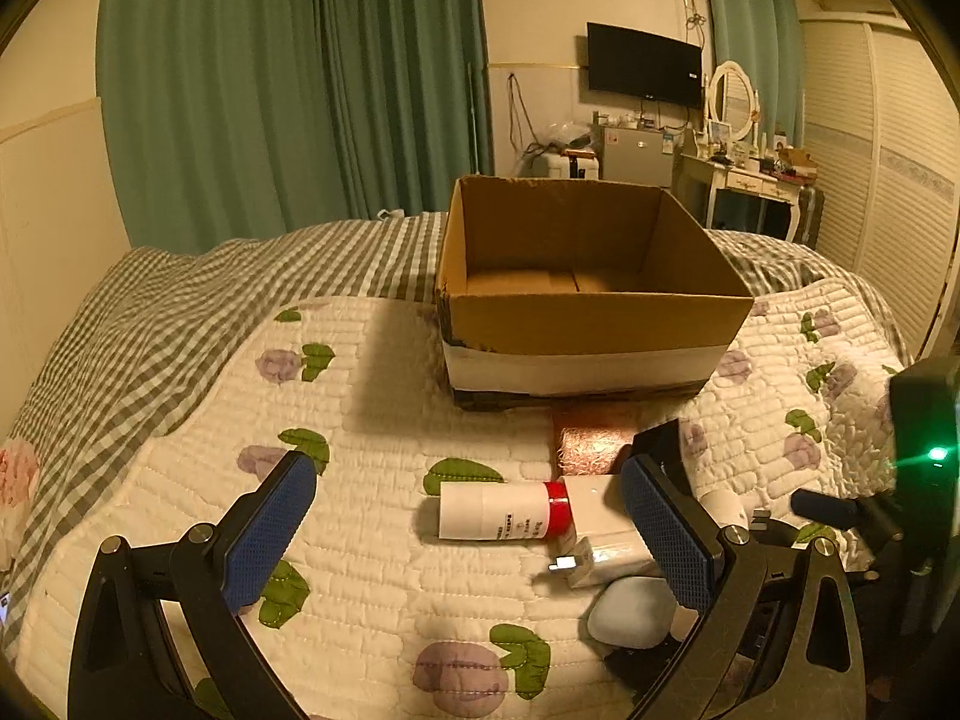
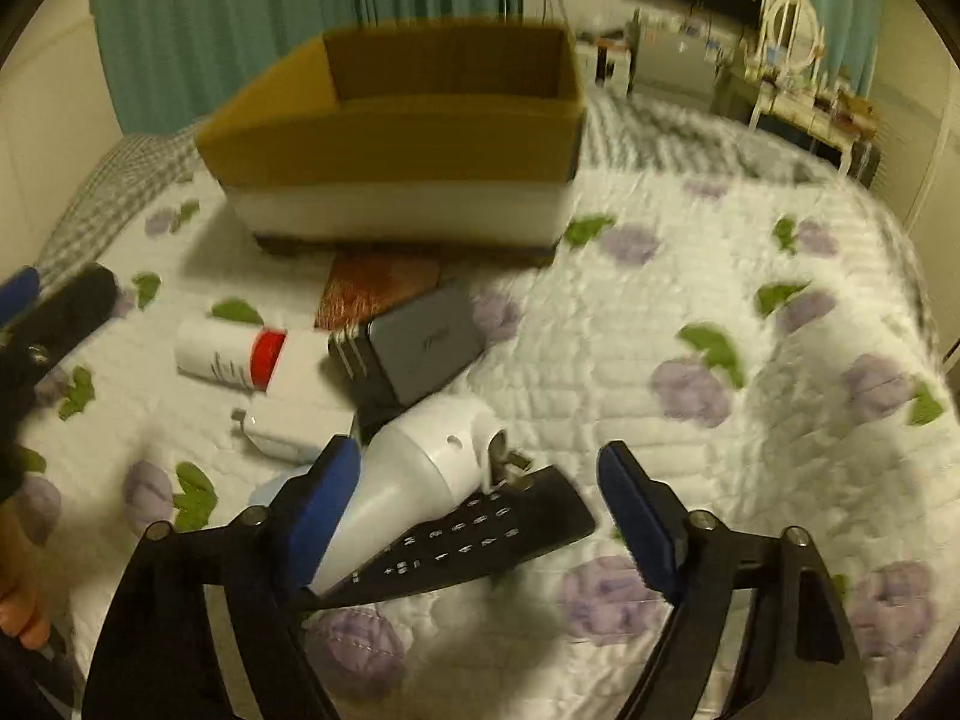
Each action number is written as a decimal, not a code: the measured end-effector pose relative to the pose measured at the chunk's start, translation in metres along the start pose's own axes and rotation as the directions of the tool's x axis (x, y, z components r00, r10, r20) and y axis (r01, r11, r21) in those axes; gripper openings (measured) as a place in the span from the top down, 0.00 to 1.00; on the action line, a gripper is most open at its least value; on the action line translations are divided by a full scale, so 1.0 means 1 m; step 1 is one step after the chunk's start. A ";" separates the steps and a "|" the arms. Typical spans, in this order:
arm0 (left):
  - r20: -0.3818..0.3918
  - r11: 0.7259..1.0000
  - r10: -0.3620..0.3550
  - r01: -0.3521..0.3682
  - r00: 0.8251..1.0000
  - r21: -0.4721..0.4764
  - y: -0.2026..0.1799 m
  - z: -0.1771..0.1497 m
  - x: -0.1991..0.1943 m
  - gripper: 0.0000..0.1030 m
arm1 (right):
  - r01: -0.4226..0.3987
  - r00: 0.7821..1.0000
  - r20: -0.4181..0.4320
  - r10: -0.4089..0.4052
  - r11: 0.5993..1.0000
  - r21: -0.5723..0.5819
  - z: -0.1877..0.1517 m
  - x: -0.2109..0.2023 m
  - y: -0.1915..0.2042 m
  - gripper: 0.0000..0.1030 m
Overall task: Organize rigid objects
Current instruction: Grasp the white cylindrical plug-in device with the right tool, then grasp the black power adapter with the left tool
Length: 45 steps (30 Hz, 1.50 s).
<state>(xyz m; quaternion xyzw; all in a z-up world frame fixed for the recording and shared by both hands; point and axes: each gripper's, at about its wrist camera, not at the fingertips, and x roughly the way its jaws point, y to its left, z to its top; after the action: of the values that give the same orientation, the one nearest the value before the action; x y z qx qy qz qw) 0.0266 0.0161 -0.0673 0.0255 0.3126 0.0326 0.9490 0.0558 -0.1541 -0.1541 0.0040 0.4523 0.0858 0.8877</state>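
An open, empty cardboard box (image 1: 591, 306) stands on the quilted bed; it also shows in the right wrist view (image 2: 396, 144). In front of it lies a pile: a white bottle with a red band (image 1: 498, 510), a white charger (image 1: 606, 540), a copper-coloured box (image 1: 591, 441), a pale blue case (image 1: 633, 612). My left gripper (image 1: 474, 516) is open, its jaws on either side of the bottle and charger. The right wrist view shows the bottle (image 2: 231, 351), a grey adapter (image 2: 420, 348), a white hair-dryer-like device (image 2: 420, 480) and a black remote (image 2: 474, 546). My right gripper (image 2: 477, 516) is open over the device and remote.
The quilt (image 1: 384, 540) with purple flowers covers the bed, a checked blanket (image 1: 150, 324) behind it. Green curtains, a wall TV and a dresser stand at the back. My right gripper's body (image 1: 924, 450) shows at the left view's right edge.
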 end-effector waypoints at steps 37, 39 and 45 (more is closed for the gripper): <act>-0.242 0.961 -0.167 0.213 0.956 0.179 -0.130 -0.015 0.101 0.05 | -0.030 0.998 0.045 0.035 0.995 -0.098 0.049 -0.025 -0.085 0.39; -0.265 0.957 -0.182 0.233 0.947 0.175 -0.131 -0.019 0.103 0.19 | -0.035 0.998 0.040 0.038 0.995 -0.092 0.048 -0.024 -0.087 0.39; -0.275 0.962 -0.191 0.235 0.942 0.137 -0.116 -0.015 0.094 0.56 | -0.023 0.998 0.057 0.029 0.995 -0.097 0.046 -0.030 -0.085 0.39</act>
<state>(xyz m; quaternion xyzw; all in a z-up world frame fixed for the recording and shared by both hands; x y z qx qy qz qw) 0.0982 -0.0914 -0.1426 0.0669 0.4364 -0.0938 0.8923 0.0888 -0.2396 -0.1101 -0.0305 0.4214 0.1190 0.8985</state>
